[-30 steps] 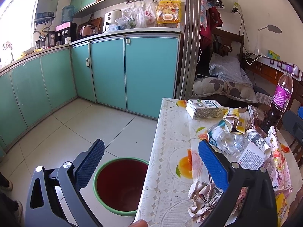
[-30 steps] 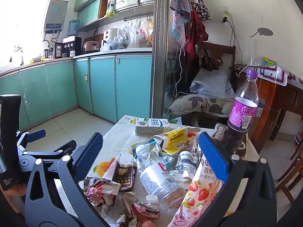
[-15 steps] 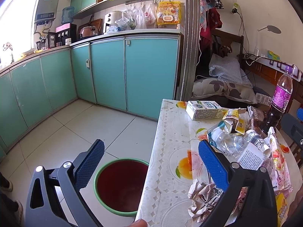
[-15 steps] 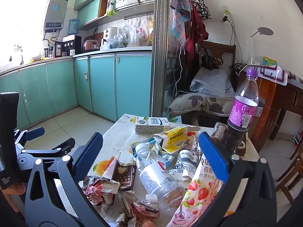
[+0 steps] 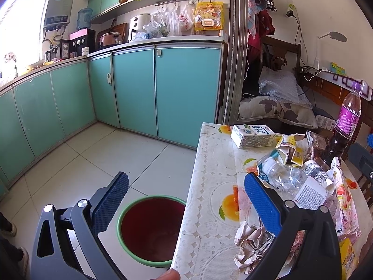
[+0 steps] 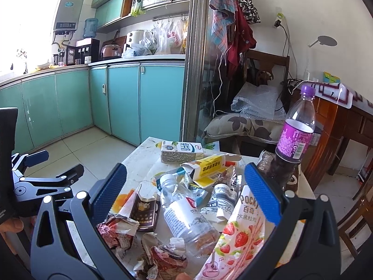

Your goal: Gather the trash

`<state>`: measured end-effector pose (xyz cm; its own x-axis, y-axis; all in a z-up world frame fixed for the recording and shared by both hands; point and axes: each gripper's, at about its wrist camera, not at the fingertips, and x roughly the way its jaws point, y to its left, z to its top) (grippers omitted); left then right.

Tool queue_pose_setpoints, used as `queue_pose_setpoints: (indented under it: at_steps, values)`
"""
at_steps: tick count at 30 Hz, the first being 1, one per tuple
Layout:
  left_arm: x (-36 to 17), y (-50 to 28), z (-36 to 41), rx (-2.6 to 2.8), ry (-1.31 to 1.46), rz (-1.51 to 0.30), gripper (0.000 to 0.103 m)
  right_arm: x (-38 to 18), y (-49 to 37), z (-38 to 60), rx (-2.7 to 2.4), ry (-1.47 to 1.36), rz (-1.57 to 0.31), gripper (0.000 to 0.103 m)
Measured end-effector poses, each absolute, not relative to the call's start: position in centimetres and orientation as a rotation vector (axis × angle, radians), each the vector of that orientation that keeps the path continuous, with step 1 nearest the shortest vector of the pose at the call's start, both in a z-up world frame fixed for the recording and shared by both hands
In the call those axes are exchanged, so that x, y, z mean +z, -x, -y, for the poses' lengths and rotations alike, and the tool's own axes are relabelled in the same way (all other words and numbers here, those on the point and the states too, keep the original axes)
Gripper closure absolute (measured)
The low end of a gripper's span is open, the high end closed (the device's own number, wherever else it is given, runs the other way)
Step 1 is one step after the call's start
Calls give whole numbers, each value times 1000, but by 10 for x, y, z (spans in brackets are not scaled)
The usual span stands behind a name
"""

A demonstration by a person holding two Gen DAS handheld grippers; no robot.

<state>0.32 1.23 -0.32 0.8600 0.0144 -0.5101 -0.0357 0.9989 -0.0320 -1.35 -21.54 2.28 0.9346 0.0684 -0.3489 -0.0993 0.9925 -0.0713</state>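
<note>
Both tongs spread wide, nothing held. Right tongs [image 6: 185, 184] hovering over the trash pile on the desk [image 5: 209, 163], pile directly ahead and below, framed between the two blue pads. Clear plastic bottle [image 6: 186, 214] dead centre under right tongs, crushed, long axis running roughly away from the tongs and slanted to the left, cap end far, base near. Pocky bag [image 6: 235, 240] just under the right pad, lying lengthwise toward the tongs; dark cigarette pack [image 6: 144, 212] and crumpled wrappers [image 6: 116, 231] under the left pad. Milk carton [image 6: 180, 151] and purple-label bottle [image 6: 295, 140] farther ahead, latter upright at far right. Left tongs [image 5: 186, 192] straddling the desk edge: left pad over the floor, right pad over the tablecloth. Green-rimmed basin [image 5: 151, 228] on the floor below and slightly left of left tongs' centre, right beside the desk edge, apparently empty. From left tongs, trash lies off to the right; crumpled paper [image 5: 251, 242] nearest, just under the right pad. Judgement: right tongs nearer to the pile, likely first pick the bottle or a wrapper; closing across the bottle's short axis fits current alignment. Basin lies left of the pile, so carry goes leftward past the desk edge.
</note>
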Motion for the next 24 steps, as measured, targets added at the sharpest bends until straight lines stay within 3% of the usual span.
queue_pose_setpoints:
  at_steps: [12, 24]
  values:
    - [1, -3, -18, 83, -34, -494, 7, 22, 9, 268, 92, -9, -520, 3]
    - [-15, 5, -7, -144, -71, -625, 8, -40, 1, 321, 129, -237, -785, 6]
